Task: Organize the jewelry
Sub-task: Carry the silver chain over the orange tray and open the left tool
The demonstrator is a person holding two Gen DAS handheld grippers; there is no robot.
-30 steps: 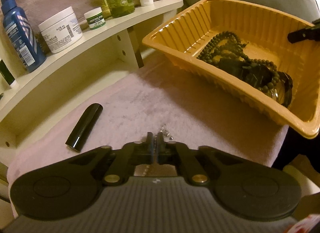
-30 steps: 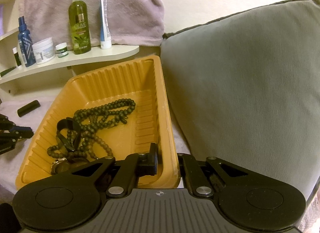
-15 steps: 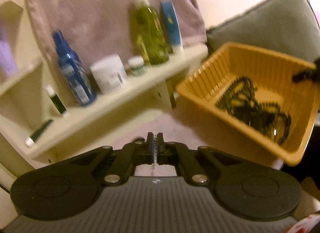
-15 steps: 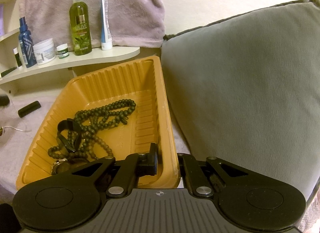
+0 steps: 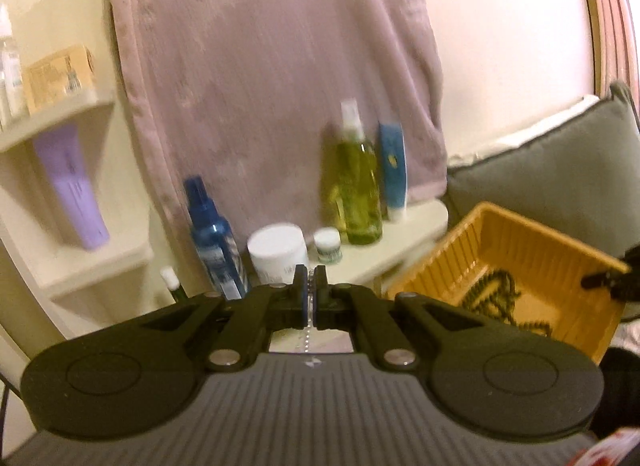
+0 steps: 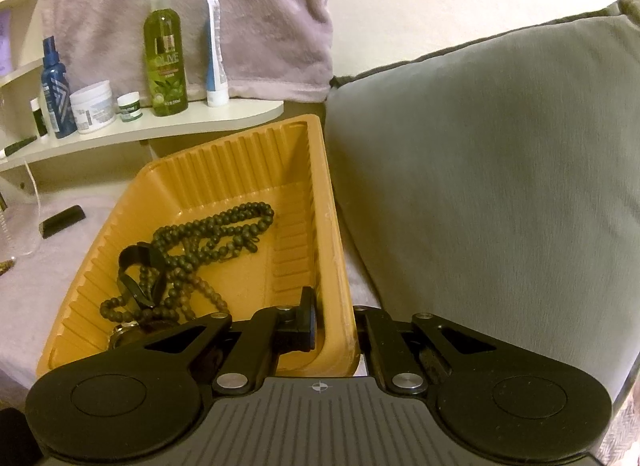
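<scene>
My left gripper (image 5: 310, 278) is shut on a thin silver chain (image 5: 306, 336) that hangs down below its fingers, lifted above the lilac cloth. The chain also shows hanging at the far left of the right wrist view (image 6: 34, 193). An orange ribbed tray (image 6: 324, 234) holds a dark bead necklace (image 6: 216, 231) and a black watch (image 6: 140, 270). My right gripper (image 6: 332, 316) is shut on the tray's near right wall, one finger inside and one outside. The tray also shows at the right of the left wrist view (image 5: 460, 242), with the beads (image 5: 492, 298) in it.
A cream corner shelf (image 6: 192, 123) carries a blue spray bottle (image 6: 56, 93), a white jar (image 6: 93, 105), a small jar (image 6: 129, 107), a green bottle (image 6: 165, 53) and a tube (image 6: 216, 53). A grey cushion (image 6: 500, 169) stands right of the tray. A black tube (image 6: 63, 220) lies on the cloth.
My left gripper has risen from the cloth with the chain, its view tilting up from the cloth to the shelf and towel. The right gripper keeps its hold on the tray wall.
</scene>
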